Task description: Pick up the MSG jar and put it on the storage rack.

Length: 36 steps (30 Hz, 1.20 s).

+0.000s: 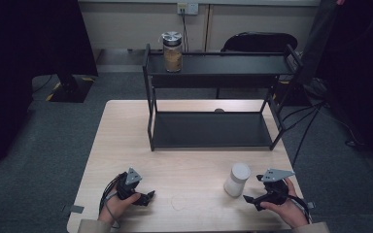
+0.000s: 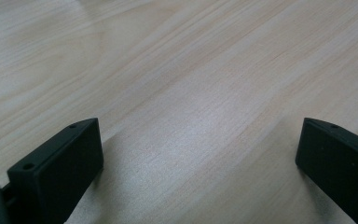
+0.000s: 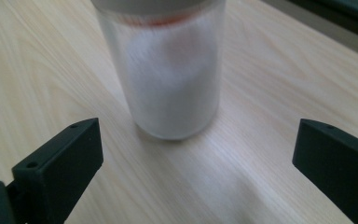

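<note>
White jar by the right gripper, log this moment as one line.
right gripper: open, facing white jar, not touching | left gripper: open over bare table | jar upright

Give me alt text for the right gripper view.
A clear jar of white powder stands upright on a light wooden table, just ahead of the right gripper. Its two black fingers are spread wide and touch nothing.
</note>
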### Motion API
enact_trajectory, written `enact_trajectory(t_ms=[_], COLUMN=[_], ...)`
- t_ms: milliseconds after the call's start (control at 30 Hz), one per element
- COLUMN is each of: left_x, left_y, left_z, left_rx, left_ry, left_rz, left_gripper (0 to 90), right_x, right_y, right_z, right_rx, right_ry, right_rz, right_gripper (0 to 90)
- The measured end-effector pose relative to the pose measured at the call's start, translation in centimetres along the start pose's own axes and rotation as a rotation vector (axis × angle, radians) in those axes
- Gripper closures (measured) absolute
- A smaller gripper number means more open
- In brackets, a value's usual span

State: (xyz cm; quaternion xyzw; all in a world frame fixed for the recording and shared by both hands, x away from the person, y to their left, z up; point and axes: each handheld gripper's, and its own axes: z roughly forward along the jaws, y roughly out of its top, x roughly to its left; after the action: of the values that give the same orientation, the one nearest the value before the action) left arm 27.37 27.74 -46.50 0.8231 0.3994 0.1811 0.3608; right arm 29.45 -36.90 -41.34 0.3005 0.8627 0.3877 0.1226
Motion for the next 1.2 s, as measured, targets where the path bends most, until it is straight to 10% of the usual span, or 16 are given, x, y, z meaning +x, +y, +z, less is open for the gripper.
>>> enact_trajectory(t_ms=[867,1200], left_x=[0.0,0.0], left_y=[0.0,0.0], left_z=[0.0,0.0], left_rx=[0.002,0.000], left_ry=[0.000,0.000], left_rz=[0.002,0.000], left_gripper=[0.0,0.0], right_x=[-0.4,-0.8], right_y=[2.3,2.3], right_z=[1.1,1.6], right_rx=[-0.173,-0.192], right_ry=[0.087,0.099], right_rz=[0.000,-0.048], right_gripper=[0.7,20.6])
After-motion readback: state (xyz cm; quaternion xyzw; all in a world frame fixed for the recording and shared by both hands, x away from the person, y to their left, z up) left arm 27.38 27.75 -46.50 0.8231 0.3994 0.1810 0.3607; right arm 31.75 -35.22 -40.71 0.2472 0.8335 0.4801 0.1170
